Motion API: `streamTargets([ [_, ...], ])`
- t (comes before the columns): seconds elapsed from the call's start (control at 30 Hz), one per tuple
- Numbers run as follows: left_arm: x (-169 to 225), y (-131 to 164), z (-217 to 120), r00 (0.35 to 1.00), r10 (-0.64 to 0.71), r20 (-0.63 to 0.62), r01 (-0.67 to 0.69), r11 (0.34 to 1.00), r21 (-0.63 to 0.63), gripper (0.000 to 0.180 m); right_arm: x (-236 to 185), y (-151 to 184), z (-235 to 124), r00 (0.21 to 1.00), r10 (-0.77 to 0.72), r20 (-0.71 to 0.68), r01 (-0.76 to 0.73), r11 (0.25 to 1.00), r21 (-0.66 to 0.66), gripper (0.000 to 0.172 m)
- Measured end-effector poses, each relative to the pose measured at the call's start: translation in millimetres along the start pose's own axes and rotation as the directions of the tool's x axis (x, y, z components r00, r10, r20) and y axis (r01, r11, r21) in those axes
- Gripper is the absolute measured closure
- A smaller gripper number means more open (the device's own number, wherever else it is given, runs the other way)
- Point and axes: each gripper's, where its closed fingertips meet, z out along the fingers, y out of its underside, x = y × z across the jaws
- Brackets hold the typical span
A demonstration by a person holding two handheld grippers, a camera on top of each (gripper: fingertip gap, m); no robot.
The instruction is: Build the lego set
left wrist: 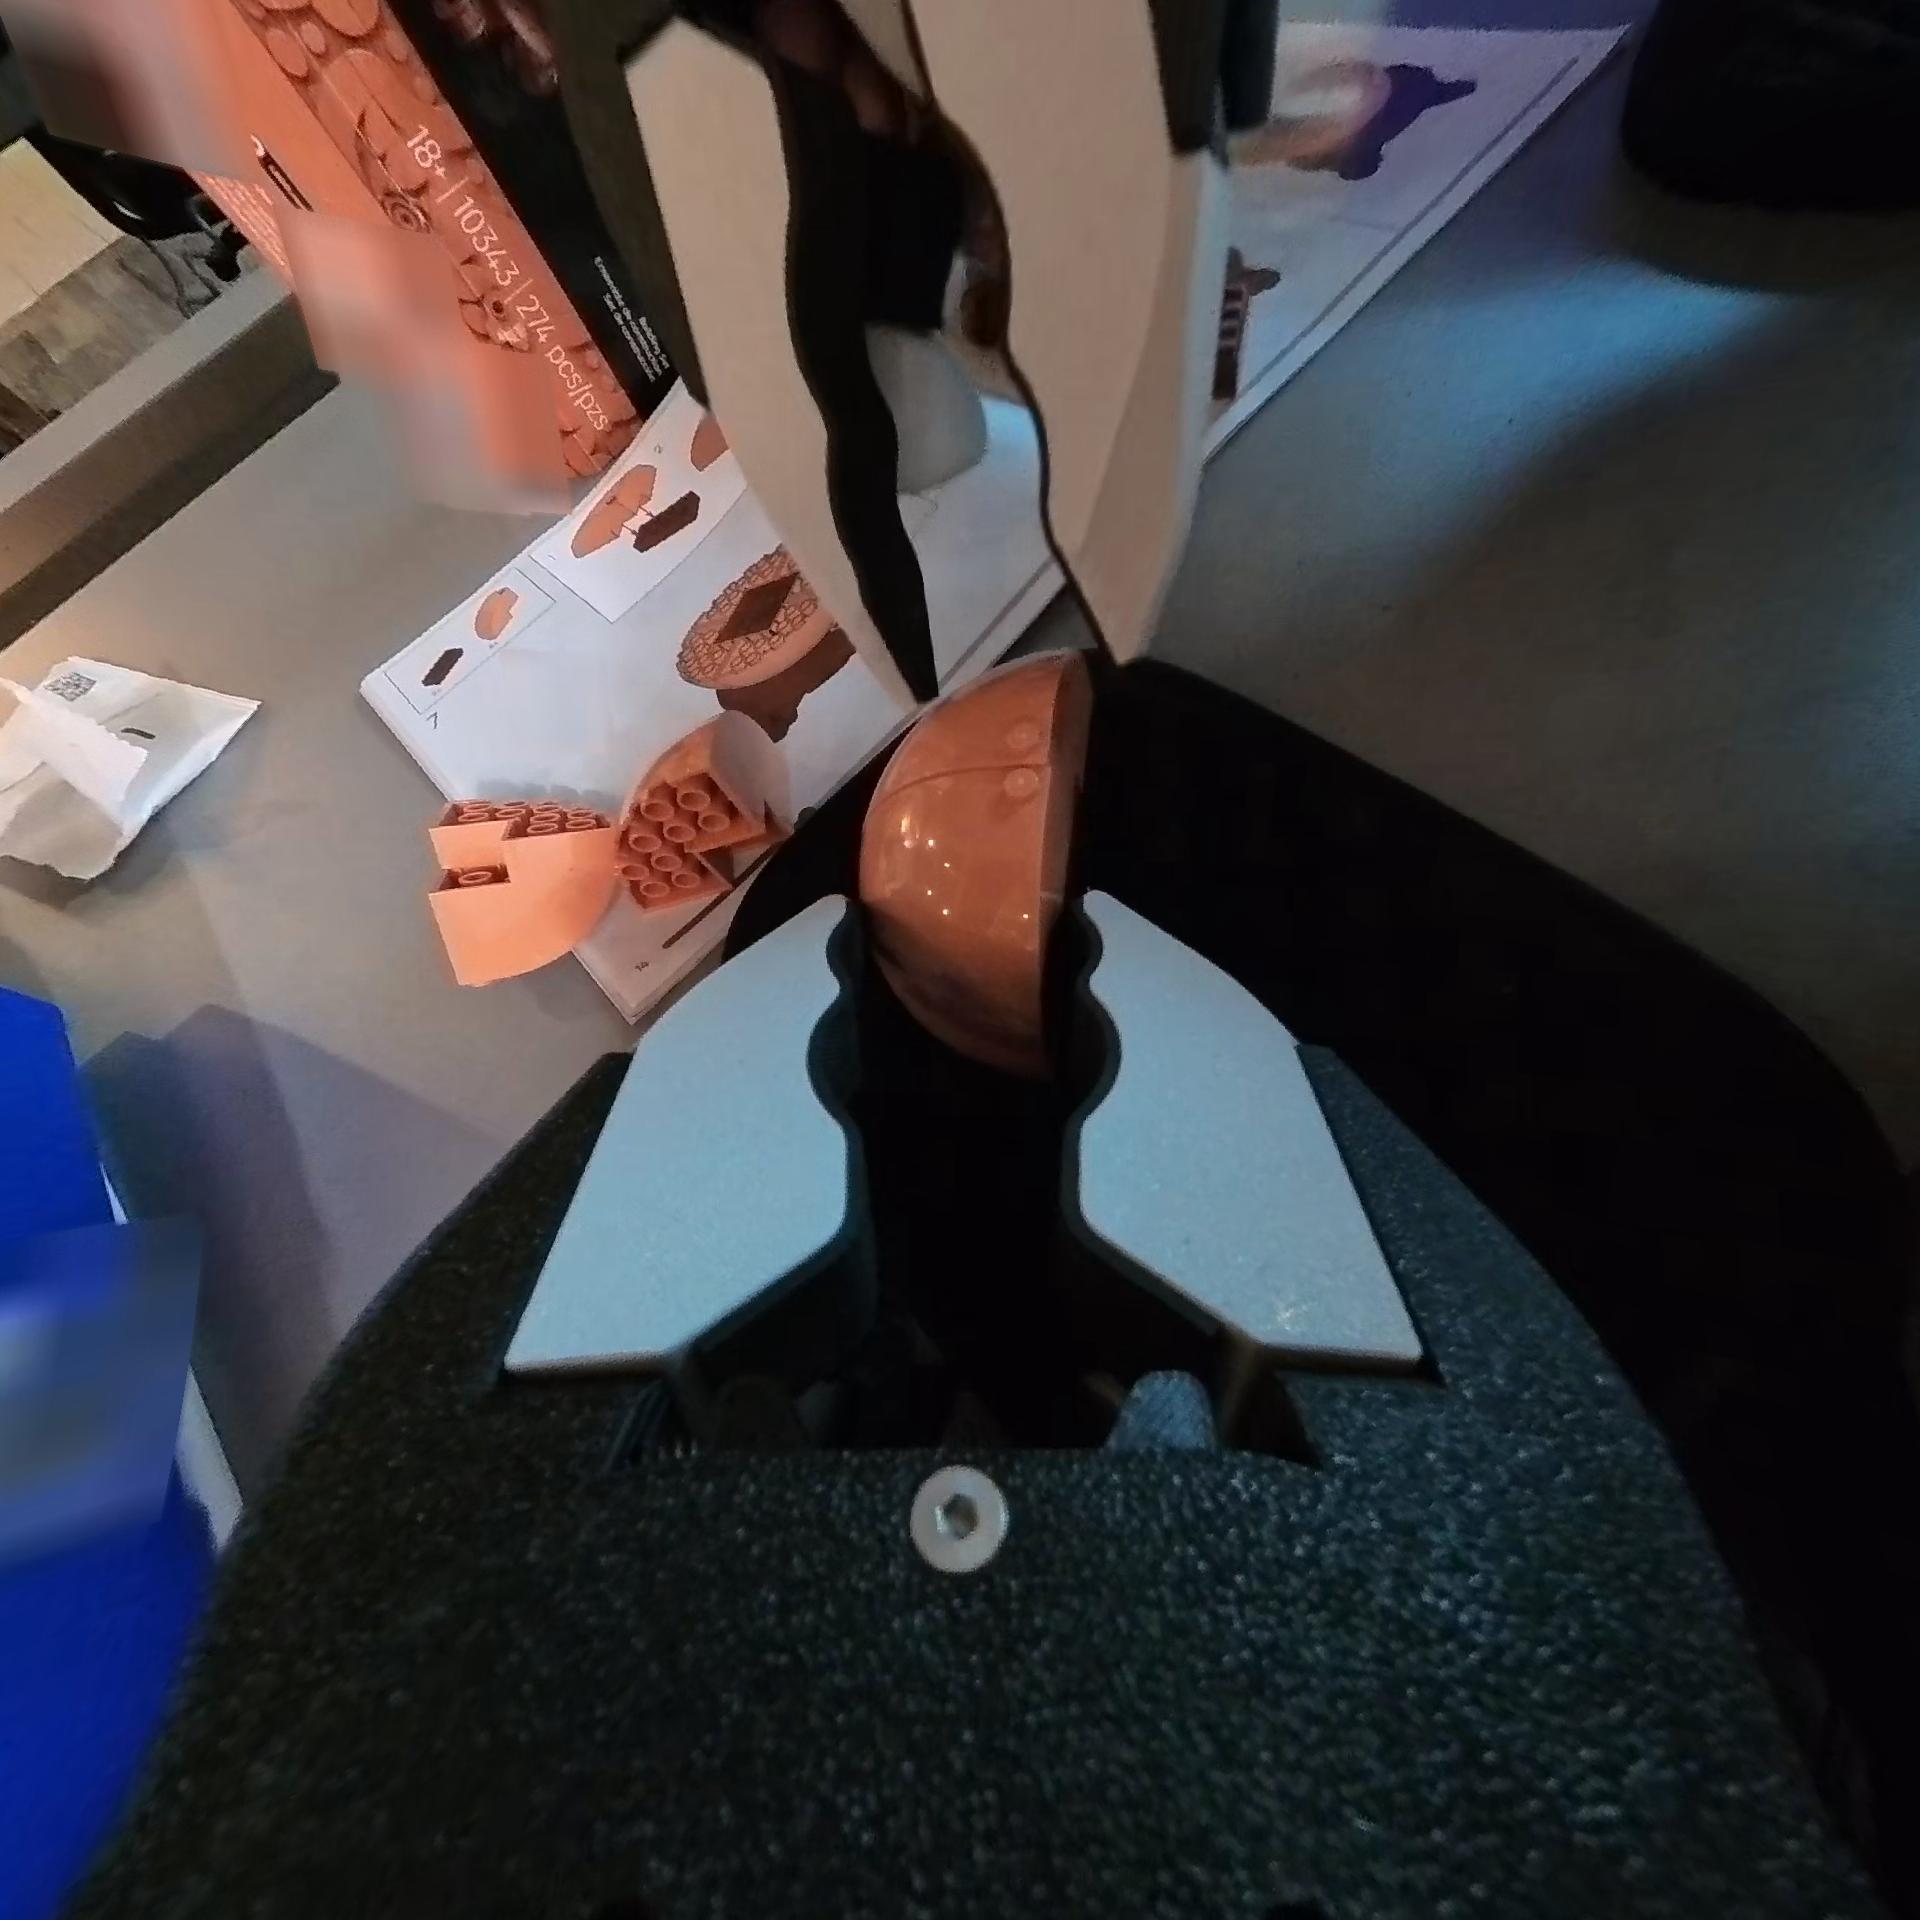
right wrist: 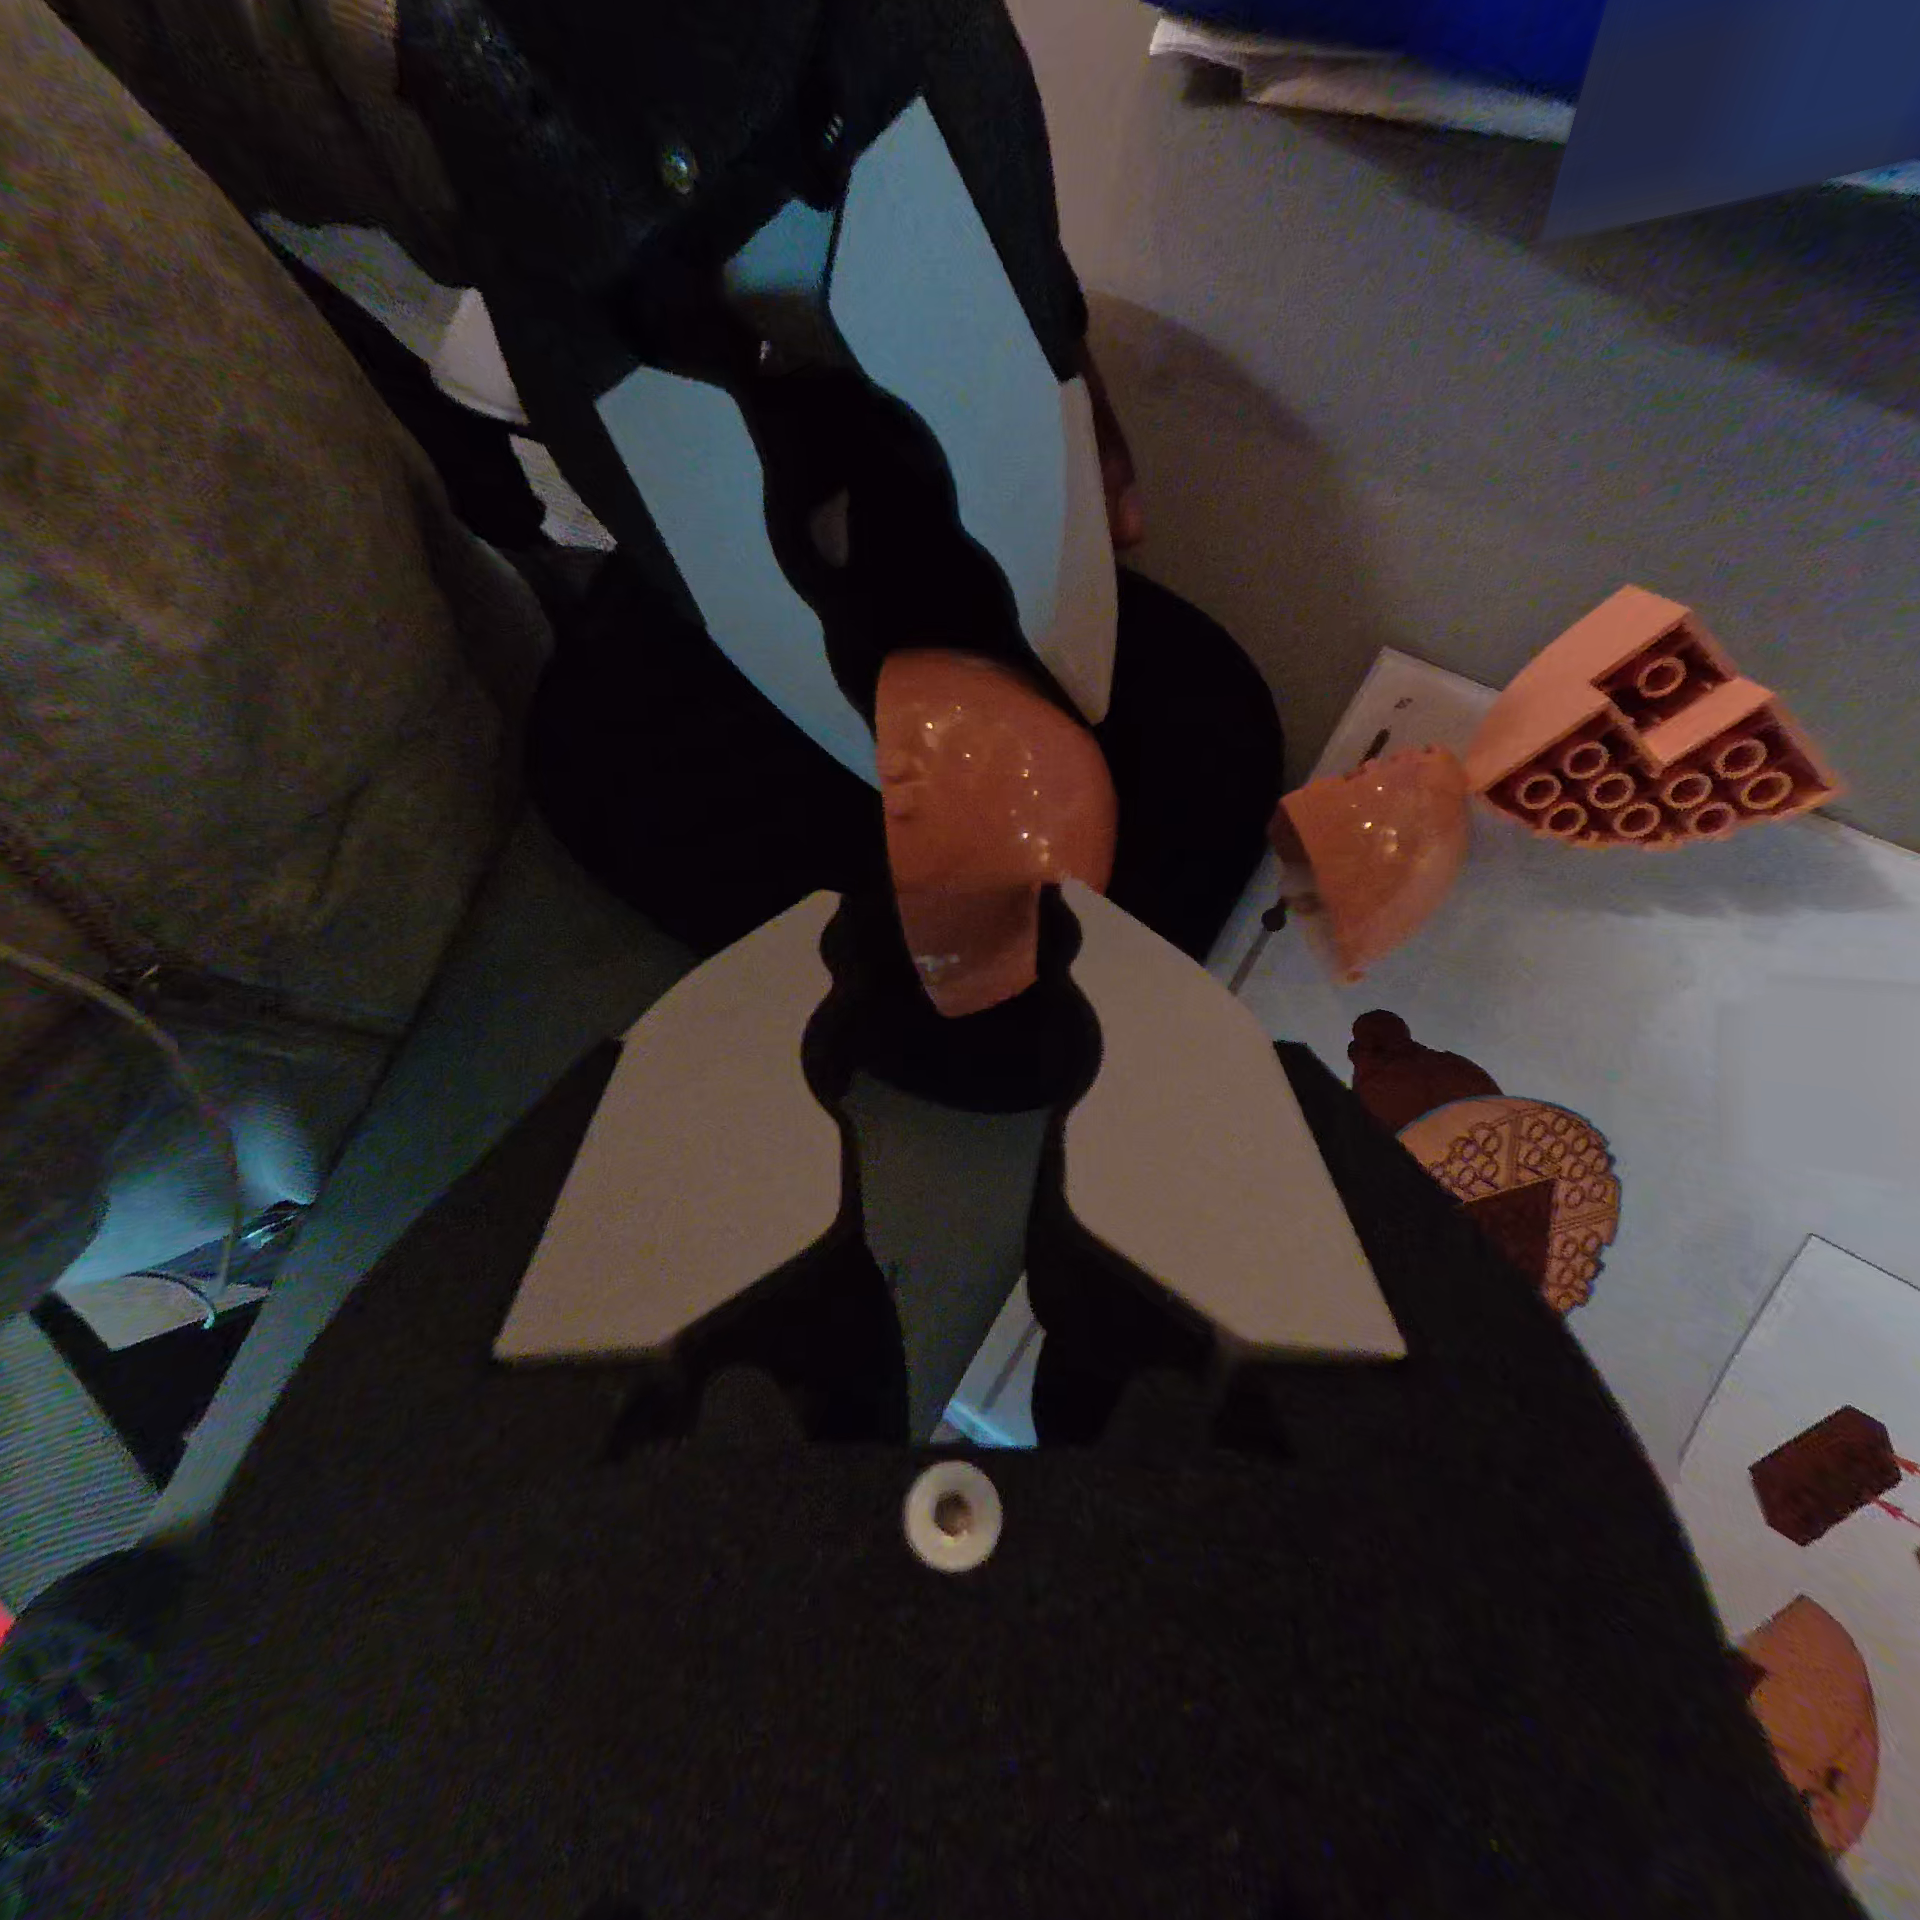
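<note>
A glossy orange half dome (left wrist: 956, 862), built of two quarter pieces with a seam across it, hangs in the air between my two grippers, which face each other. My left gripper (left wrist: 966, 914) is shut on the near end of it, with both pads against its sides. My right gripper (left wrist: 1008, 665) comes in from the far side, its fingertips closed on the other end. In the right wrist view the dome (right wrist: 987, 810) sits between my right gripper's (right wrist: 948, 899) pads, and the left gripper (right wrist: 987, 727) holds its far part.
Two loose orange quarter-dome bricks (left wrist: 520, 894) (left wrist: 686, 831) lie on an open instruction booklet (left wrist: 540, 644); they also show in the right wrist view (right wrist: 1371, 862) (right wrist: 1652, 748). An orange and black box (left wrist: 468, 260) stands behind. A torn white bag (left wrist: 94, 748) lies at the left. A black round object (left wrist: 1403, 883) lies under the grippers. About 4 centimetres separates my left fingertips from my right.
</note>
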Motion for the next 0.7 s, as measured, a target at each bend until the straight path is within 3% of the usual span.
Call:
streamTargets([
  [0.07,0.0,0.0,0.0,1.0,0.002,0.002,-0.002,1.0,0.0,0.143,1.3,-7.7,-6.8,1.0,-0.02,-0.015,0.02,0.999,0.032,0.145],
  [0.13,0.0,-0.1,0.0,1.0,0.004,0.003,-0.004,1.0,0.0,0.143,3.9,-16.0,-10.8,0.998,-0.056,-0.038,0.058,0.996,0.06,0.163],
  [0.2,0.0,0.0,0.0,1.0,0.005,0.004,-0.005,1.0,0.0,0.143,6.5,-14.7,-7.6,0.993,-0.095,-0.064,0.096,0.995,0.015,0.169],
  [0.47,0.4,0.6,0.4,1.0,0.007,0.001,-0.007,1.0,-0.006,0.144,2.5,-11.6,4.9,0.991,-0.115,-0.067,0.107,0.988,-0.107,0.172],
  [0.7,1.1,1.3,1.1,0.999,0.035,0.013,-0.035,0.999,-0.013,0.144,-4.1,-19.4,15.3,0.987,-0.131,-0.094,0.127,0.991,-0.053,0.172],
])
